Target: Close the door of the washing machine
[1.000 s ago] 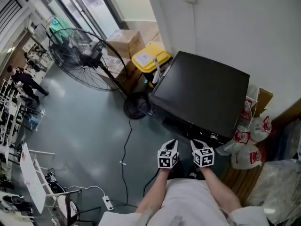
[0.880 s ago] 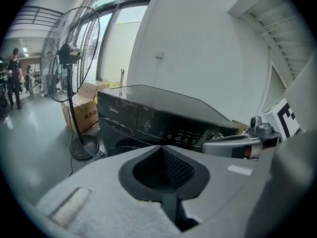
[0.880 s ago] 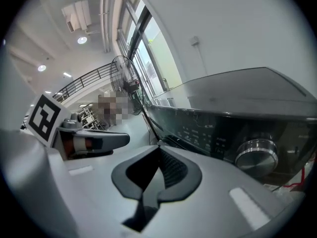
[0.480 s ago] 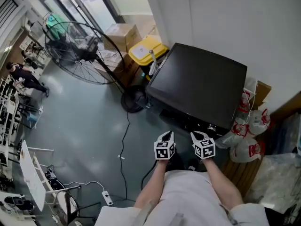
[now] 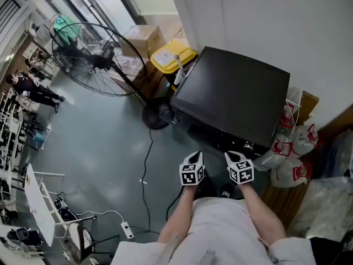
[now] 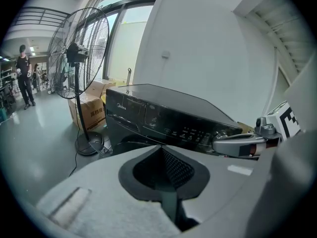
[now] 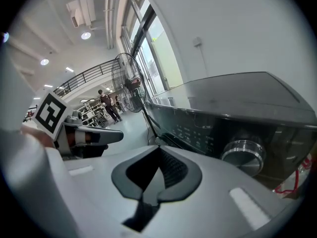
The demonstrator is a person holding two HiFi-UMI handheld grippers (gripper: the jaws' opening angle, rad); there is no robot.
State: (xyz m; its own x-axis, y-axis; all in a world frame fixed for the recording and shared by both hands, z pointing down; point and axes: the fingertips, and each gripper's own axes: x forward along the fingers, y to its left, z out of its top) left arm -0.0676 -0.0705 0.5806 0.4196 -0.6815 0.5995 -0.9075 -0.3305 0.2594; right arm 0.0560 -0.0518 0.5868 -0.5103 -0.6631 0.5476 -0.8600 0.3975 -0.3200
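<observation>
There is one black box-shaped washing machine [image 5: 231, 101], one tall black pedestal fan with a round wire cage [image 5: 83, 57] and one yellow-lidded bin [image 5: 174, 57]. There are two brown cardboard boxes [image 5: 148, 37], three white plastic bags with red print [image 5: 290, 173] and one white power strip [image 5: 127, 231].

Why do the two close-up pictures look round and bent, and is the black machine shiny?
Left gripper view: wide lens, dark round border, edges bend. Right gripper view: same; washing machine top reflects pale light. Head view: sharp, evenly lit.
</observation>
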